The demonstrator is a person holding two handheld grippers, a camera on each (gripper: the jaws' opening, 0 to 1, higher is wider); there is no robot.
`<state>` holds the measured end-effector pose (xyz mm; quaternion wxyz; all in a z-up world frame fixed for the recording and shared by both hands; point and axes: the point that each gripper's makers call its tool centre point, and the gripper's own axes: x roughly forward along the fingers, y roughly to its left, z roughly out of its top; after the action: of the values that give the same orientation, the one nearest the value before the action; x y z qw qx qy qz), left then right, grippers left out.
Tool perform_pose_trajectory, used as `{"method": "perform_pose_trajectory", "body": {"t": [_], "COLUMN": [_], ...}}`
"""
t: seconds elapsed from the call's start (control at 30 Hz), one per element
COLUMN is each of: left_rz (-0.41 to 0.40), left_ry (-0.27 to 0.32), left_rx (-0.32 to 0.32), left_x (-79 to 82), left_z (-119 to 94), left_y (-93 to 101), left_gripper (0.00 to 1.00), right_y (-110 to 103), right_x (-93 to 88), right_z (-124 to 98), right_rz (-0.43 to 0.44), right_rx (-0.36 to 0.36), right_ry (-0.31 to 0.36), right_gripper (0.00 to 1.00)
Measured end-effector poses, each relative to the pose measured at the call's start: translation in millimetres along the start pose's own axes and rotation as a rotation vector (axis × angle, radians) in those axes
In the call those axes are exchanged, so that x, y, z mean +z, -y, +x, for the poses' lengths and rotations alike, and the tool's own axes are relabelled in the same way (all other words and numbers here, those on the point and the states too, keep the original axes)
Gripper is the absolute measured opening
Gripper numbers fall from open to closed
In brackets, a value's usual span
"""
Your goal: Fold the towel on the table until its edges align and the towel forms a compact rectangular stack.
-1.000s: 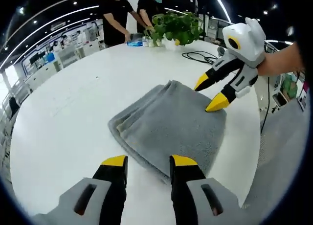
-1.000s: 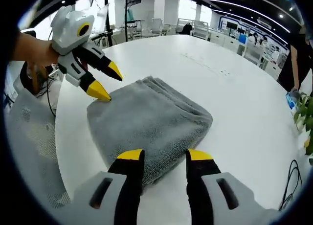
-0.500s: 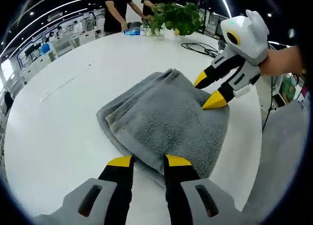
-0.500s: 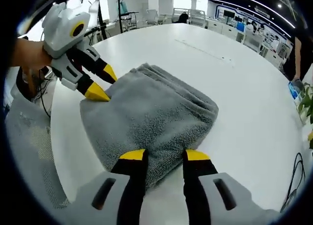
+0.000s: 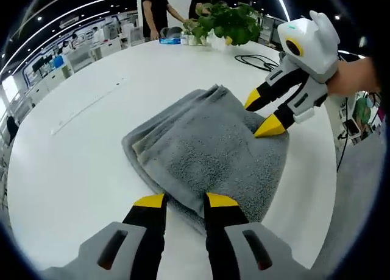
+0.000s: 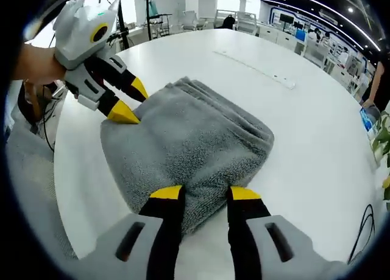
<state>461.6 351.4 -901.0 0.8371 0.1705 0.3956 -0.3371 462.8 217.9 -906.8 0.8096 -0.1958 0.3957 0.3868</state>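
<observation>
I have the grey towel lying folded into a thick, roughly rectangular stack on the white table, close to the table's edge on my side. Its layered edges show as ridges along the far side in the right gripper view.

My left gripper sits low over the near edge of the stack. Its yellow-tipped fingers are parted by only a narrow gap, and the tips lie right at the towel's border — the pile fills the space between them, but I cannot tell whether any cloth is actually pinched. From the other side, in the right gripper view, this same gripper comes in from the upper left with its two fingers spread apart, the lower tip resting on the corner of the towel and the upper one hanging just above the cloth.

My right gripper is in much the same pose at the opposite edge: fingers a little apart, tips touching the fluffy rim of the stack, grip not certain. In the left gripper view it shows at the upper right, fingers splayed, one yellow tip pressed on the towel's top near its far corner — the other clear of it.

Farther back on the table stand a leafy green plant and a coiled black cable, well apart from the towel
</observation>
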Motion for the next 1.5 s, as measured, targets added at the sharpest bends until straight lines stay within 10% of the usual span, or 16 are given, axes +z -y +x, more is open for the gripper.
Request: {"method": "perform_pose_trajectory", "body": {"t": [0.9,1.2,1.5], "left_rz": [-0.071,-0.284,-0.212], "left_ry": [0.003,0.167,0.230], "left_rx": [0.073,0.141,0.150], "left_x": [21.8,29.8,43.6], "left_z": [15.8,-11.2,-34.7], "left_y": [-31.9,-50.3,-45.2], "left_gripper": [0.26,0.40,0.49], "right_y": [32.8,41.5,34.0], "right_x": [19.8,35.9,41.8], "right_z": [11.6,-16.2,-38.0], "right_rz": [0.053,0.184,0.236], "right_rx": [-0.059,-0.120,-0.098], "right_ry": [0.036,0.194,0.288], "right_gripper": [0.30,0.39,0.56]}}
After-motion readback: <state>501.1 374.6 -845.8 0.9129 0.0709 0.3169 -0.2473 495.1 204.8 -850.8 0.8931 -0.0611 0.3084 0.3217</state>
